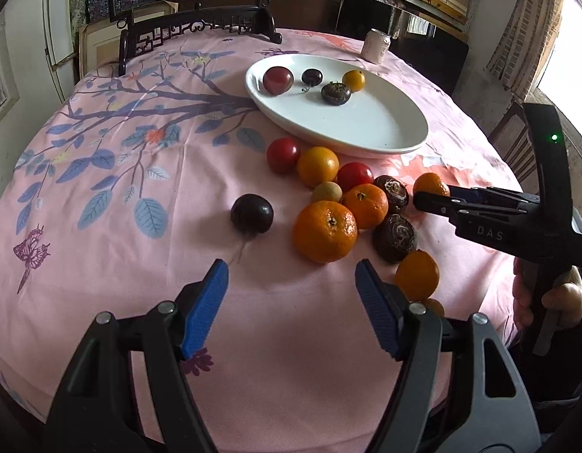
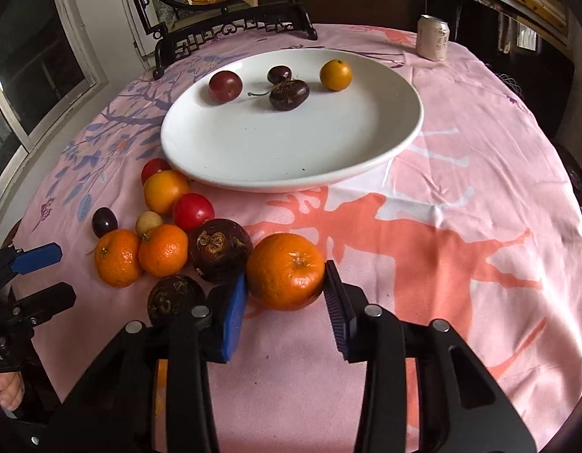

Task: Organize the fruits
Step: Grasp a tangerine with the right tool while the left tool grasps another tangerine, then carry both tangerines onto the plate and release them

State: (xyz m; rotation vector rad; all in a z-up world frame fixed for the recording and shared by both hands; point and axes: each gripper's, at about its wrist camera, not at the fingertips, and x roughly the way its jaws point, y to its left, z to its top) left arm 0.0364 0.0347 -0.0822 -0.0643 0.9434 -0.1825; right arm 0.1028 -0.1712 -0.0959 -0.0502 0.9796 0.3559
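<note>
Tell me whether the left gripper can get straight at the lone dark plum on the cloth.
Probably yes. The left gripper is open, its jaws empty, and the dark plum sits apart from the fruit cluster with only bare tablecloth between them.

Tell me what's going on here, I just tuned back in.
Fruit is being sorted onto the white plate, which holds four pieces. The right gripper has its pads against a tangerine on the tablecloth, beside the loose fruit pile. The left gripper hovers open and empty near a dark plum.
</note>
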